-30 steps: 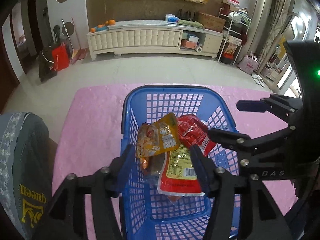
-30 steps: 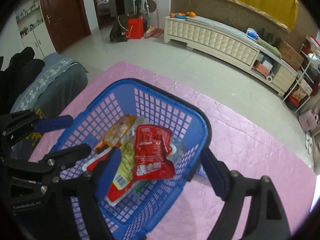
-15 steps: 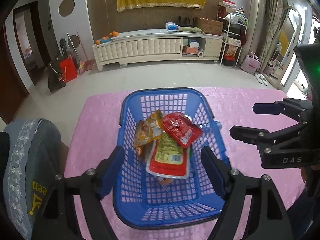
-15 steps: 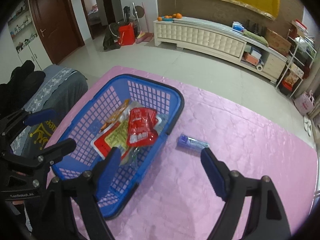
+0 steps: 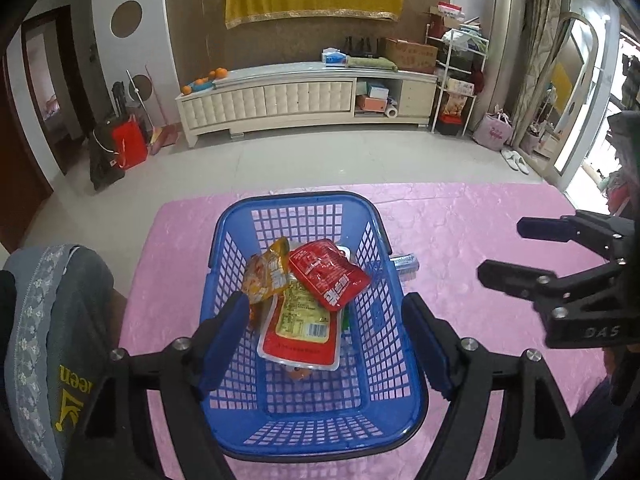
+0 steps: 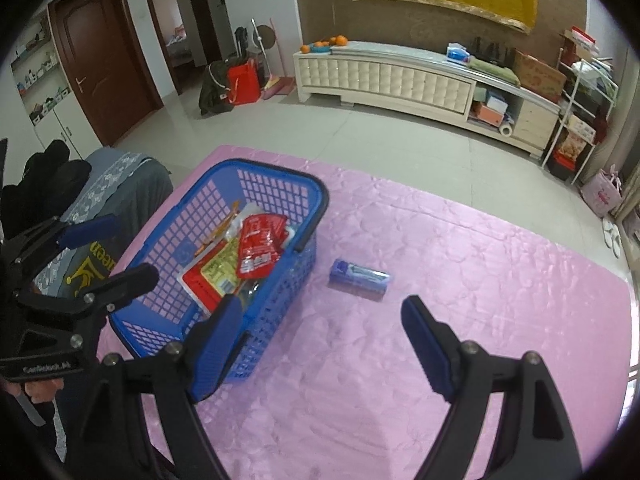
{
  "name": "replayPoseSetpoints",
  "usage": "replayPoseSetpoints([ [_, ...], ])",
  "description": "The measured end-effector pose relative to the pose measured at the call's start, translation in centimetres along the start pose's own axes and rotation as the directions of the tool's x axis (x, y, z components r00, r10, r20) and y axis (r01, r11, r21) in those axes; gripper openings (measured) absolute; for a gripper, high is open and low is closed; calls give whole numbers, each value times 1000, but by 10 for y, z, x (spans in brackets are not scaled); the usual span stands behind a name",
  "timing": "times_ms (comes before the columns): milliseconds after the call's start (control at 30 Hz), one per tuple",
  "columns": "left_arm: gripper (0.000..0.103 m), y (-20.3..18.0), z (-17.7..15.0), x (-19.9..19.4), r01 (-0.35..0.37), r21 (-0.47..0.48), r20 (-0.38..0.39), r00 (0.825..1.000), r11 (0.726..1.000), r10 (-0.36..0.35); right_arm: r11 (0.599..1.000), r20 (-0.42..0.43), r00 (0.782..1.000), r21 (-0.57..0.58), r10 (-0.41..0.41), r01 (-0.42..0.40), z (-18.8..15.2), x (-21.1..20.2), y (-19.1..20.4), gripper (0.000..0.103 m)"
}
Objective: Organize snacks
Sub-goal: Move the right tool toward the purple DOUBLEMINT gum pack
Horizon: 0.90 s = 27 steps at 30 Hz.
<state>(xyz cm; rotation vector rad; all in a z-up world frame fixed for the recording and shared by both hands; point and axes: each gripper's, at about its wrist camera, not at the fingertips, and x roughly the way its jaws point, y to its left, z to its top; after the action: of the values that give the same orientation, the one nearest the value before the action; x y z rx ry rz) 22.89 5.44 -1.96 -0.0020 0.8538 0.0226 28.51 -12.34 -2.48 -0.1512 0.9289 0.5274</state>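
A blue plastic basket (image 5: 376, 364) (image 6: 308, 196) stands on the pink tablecloth (image 6: 460, 280). In it lie a red snack packet (image 5: 326, 274) (image 6: 258, 246), an orange-yellow packet (image 5: 266, 270) and a flat red-and-yellow packet (image 5: 302, 328) (image 6: 212, 274). A blue wrapped snack (image 6: 359, 278) lies on the cloth right of the basket; its end shows in the left wrist view (image 5: 404, 262). My left gripper (image 5: 328, 340) is open and empty above the basket's near part. My right gripper (image 6: 324, 344) is open and empty, above the cloth near the blue snack.
A grey cushioned chair with yellow lettering (image 5: 48, 344) (image 6: 116, 196) stands at the table's left edge. The right gripper shows in the left wrist view (image 5: 516, 252), the left gripper in the right wrist view (image 6: 108, 250). A cream TV cabinet (image 5: 304, 96) lines the far wall.
Both grippers have drawn back and up from the basket. The left gripper's fingers have opened wider. The blue wrapped snack has come into the right wrist view.
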Motion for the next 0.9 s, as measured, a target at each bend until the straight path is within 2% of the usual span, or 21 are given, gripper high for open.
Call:
replayPoseSetpoints([
  [167,77,-2,4,9,30,-1,-1,1000,1000,-30,1000,3,1000,-4,18,-18,2,1,-13,85],
  [233,77,-3,6,14,15,10,-4,1000,1000,-15,999,0,1000,-10,32,-32,3,6,-19,85],
  [300,85,-5,8,19,-15,25,-10,1000,1000,16,999,-6,999,-26,41,-41,2,10,-25,85],
  [400,87,-8,8,28,-46,35,-14,999,998,46,996,-25,998,-56,62,-63,1,22,-31,85],
  [433,90,-7,8,33,-41,29,-20,999,999,42,995,-29,997,-66,71,-73,0,25,-33,85],
  [500,103,-5,6,42,-51,21,-37,998,998,52,992,-32,996,-90,81,-84,-2,34,-37,85],
  [733,103,-4,-5,70,-173,4,-79,982,985,173,977,-56,997,-201,53,-64,-9,76,-45,85],
  [800,103,-1,-6,75,-183,-11,-86,980,983,181,972,-84,994,-217,73,-90,-12,92,-49,85],
  [900,103,2,-7,83,-144,-30,-106,984,989,140,968,-120,988,-218,101,-125,-16,111,-56,85],
])
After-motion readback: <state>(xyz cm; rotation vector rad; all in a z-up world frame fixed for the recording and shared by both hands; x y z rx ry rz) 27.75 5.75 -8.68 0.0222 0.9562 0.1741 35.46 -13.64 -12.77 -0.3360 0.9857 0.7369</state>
